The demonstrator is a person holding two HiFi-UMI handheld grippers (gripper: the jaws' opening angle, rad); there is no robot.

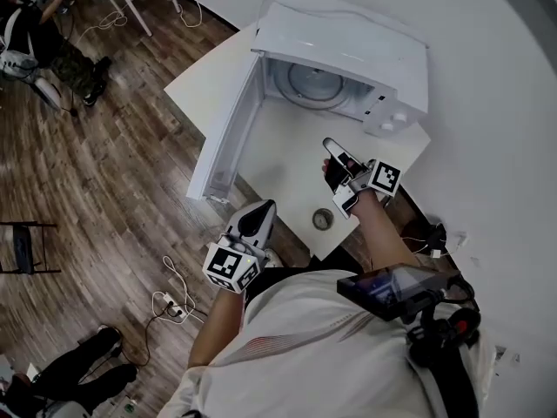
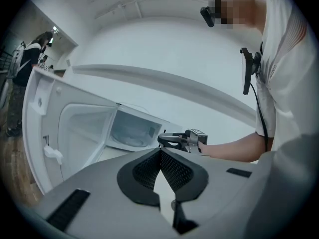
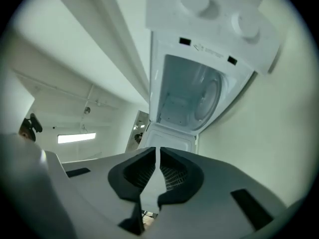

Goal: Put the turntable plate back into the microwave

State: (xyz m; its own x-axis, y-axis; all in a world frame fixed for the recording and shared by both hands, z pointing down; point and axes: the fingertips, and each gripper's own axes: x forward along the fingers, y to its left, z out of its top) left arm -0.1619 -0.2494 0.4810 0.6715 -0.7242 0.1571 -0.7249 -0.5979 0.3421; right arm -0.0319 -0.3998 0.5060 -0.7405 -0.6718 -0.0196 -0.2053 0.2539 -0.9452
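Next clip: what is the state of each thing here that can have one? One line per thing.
microwave door, swung wide open
turntable plate, lying inside the microwave
left claw, shut, empty
right claw, jaws a thin slit apart, nothing between them
small round part, lying on the table in front of the microwave

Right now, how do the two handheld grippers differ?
The left gripper hovers at the edge of the table, beside the open door; the right gripper is over the table, facing into the microwave. The left jaws meet; the right jaws stand a thin slit apart. Both hold nothing.
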